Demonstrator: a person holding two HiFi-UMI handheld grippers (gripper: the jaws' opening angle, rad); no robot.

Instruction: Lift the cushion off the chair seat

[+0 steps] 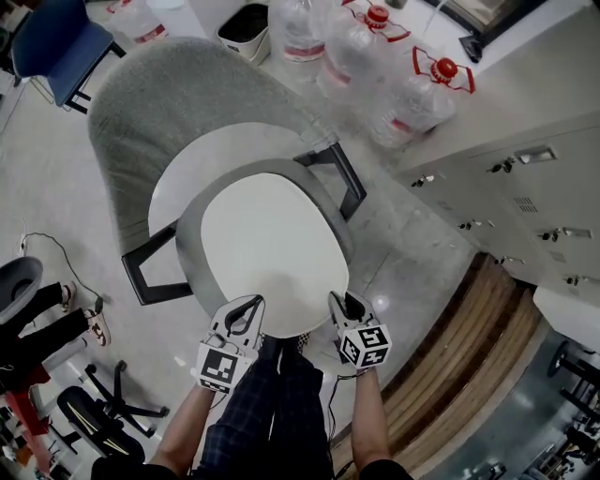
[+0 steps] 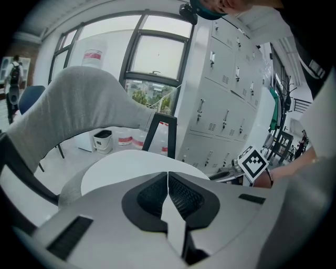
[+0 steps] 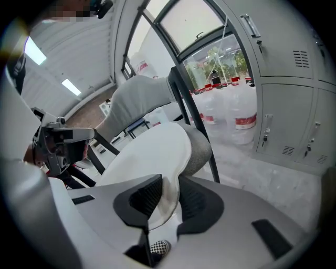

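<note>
The cushion (image 1: 272,248) is a white oval pad with a grey underside, lying over the armchair's seat (image 1: 202,169) in front of the grey backrest (image 1: 169,103). Both grippers are at its near edge. My left gripper (image 1: 251,307) is shut on the near-left rim; in the left gripper view the jaws (image 2: 168,184) meet on a thin white strip of the cushion (image 2: 131,165). My right gripper (image 1: 337,304) pinches the near-right rim. In the right gripper view the cushion (image 3: 152,152) bends up between the black pads (image 3: 168,197), showing its grey underside.
Large water bottles (image 1: 412,94) and a white bin (image 1: 246,28) stand behind the chair. Grey lockers (image 1: 525,187) run along the right. A blue chair (image 1: 56,42) is at the far left, a black chair base (image 1: 94,403) at the near left. The person's legs (image 1: 281,403) are below the cushion.
</note>
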